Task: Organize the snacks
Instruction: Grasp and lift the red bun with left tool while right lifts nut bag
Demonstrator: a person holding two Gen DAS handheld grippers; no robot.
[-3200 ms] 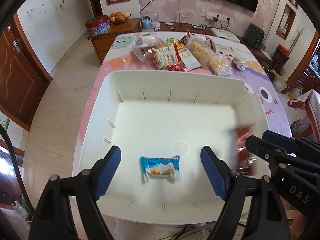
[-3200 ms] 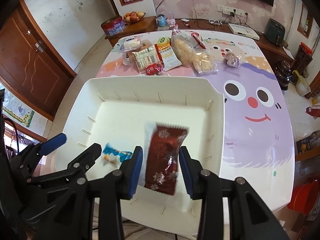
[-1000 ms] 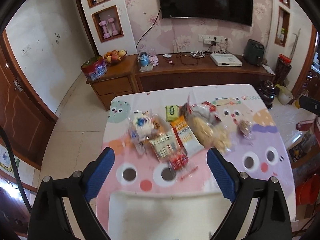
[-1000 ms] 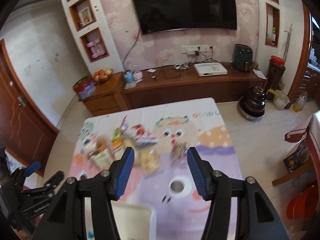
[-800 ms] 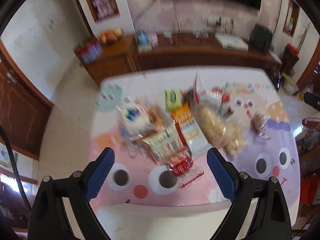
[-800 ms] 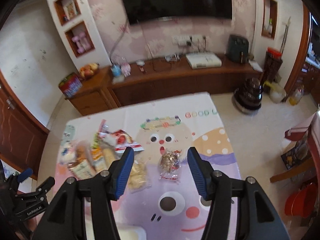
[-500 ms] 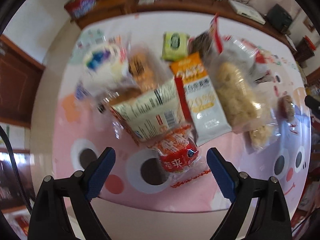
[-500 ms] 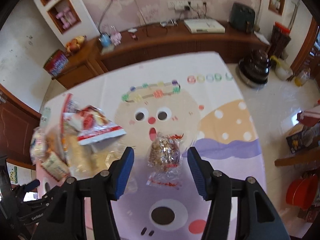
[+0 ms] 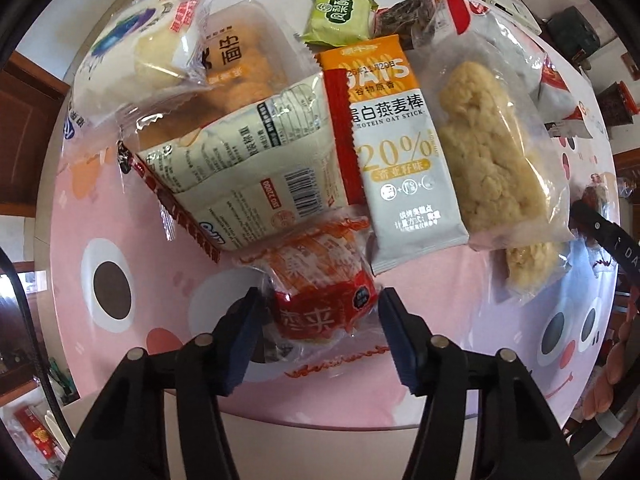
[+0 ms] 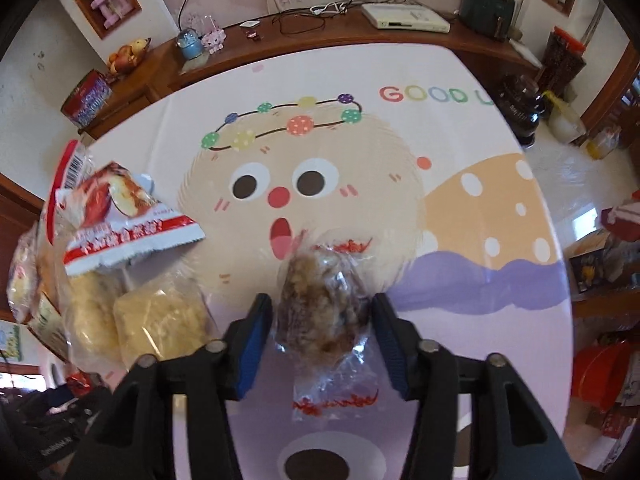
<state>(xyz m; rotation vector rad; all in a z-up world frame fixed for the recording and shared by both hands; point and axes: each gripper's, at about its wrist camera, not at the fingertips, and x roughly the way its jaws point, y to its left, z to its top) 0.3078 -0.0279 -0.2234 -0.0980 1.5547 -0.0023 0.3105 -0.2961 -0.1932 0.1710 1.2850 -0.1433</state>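
Observation:
In the left wrist view my left gripper (image 9: 321, 295) points straight down over a red and orange snack pack (image 9: 320, 312) lying on the cartoon tablecloth (image 9: 132, 240). Its jaws are closing, and both blue pads (image 9: 250, 328) touch the pack's wrapper. In the right wrist view my right gripper (image 10: 321, 300) is also closing. A brown snack in a clear wrapper (image 10: 322, 308) fills the gap, with the pads (image 10: 256, 332) against its sides. The white tray (image 9: 320, 452) shows at the bottom edge.
Just beyond the red pack lies a heap of snacks: an oat stick pack (image 9: 400, 152), a cream pack with a barcode (image 9: 256, 176), yellow crispy cakes (image 9: 492, 152), a green pack (image 9: 340, 16). A red and white bag (image 10: 120, 216) lies left of the brown snack.
Both grippers have dropped from high above the table to just over it. Each pair of jaws has narrowed around a snack: the left on the red pack, the right on the brown one.

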